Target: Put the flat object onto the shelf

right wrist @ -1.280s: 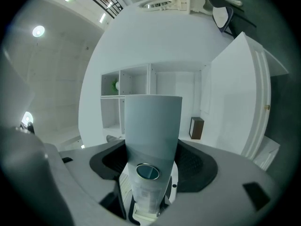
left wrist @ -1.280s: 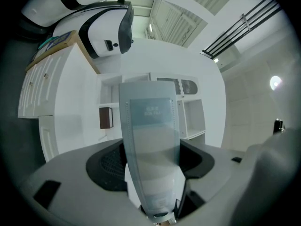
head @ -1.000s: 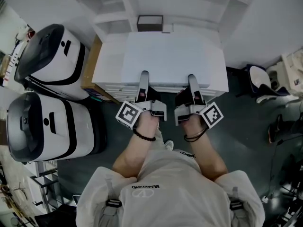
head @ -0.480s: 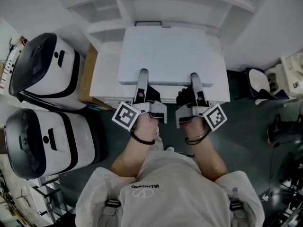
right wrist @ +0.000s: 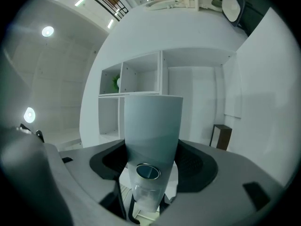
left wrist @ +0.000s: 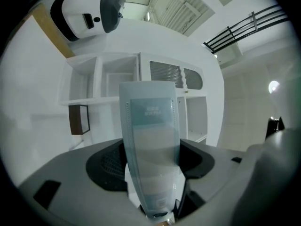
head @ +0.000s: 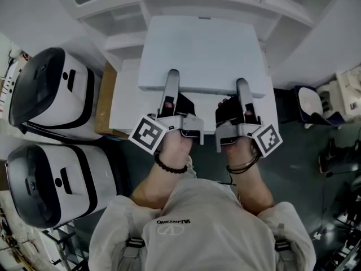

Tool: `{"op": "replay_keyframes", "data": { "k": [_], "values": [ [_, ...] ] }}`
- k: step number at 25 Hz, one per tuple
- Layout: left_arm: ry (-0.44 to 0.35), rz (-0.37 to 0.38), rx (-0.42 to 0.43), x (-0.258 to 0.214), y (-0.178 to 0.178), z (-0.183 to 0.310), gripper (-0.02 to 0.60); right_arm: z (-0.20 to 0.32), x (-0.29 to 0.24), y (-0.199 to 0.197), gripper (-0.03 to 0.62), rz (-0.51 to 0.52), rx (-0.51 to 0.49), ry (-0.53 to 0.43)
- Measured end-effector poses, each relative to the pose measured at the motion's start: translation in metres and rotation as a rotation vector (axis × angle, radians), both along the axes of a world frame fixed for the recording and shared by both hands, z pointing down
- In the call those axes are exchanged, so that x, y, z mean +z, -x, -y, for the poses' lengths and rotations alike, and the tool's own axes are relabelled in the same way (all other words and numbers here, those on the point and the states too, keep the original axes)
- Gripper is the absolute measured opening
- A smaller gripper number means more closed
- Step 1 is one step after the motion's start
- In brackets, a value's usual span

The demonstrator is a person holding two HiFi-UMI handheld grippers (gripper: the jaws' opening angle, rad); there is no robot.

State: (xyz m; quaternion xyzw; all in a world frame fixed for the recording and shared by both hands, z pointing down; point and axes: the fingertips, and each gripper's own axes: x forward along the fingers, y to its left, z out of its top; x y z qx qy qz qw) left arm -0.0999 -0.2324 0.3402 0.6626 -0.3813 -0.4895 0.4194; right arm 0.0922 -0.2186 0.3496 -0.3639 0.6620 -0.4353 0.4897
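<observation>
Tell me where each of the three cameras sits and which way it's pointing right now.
Head view: on the person's head, looking steeply down at the white panel and shelf unit; forearms, left gripper and right gripper show.
Left gripper view: rides the left gripper, looking along its jaws at the shelf unit; only its own jaw and grey body show.
Right gripper view: rides the right gripper, facing the same shelf unit; its own jaw and body show.
Shared: both gripper views catch the dark brown box on the shelf.
</observation>
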Motion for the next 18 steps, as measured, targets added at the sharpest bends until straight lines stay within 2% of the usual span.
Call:
{"op": "replay_keyframes", "data": {
  "k": [11, 18],
  "values": [
    [-0.063, -0.015, 0.046, -0.044, 0.008, 0.043, 0.304, 0.039, -0.051, 0.009, 0.305, -0.019, 0.036, -0.073],
    [-0.102, -0.009, 0.047, -0.068, 0.01, 0.067, 0.304, 0.062, -0.075, 0.011, 0.307, -0.019, 0.047, -0.113]
  ]
}}
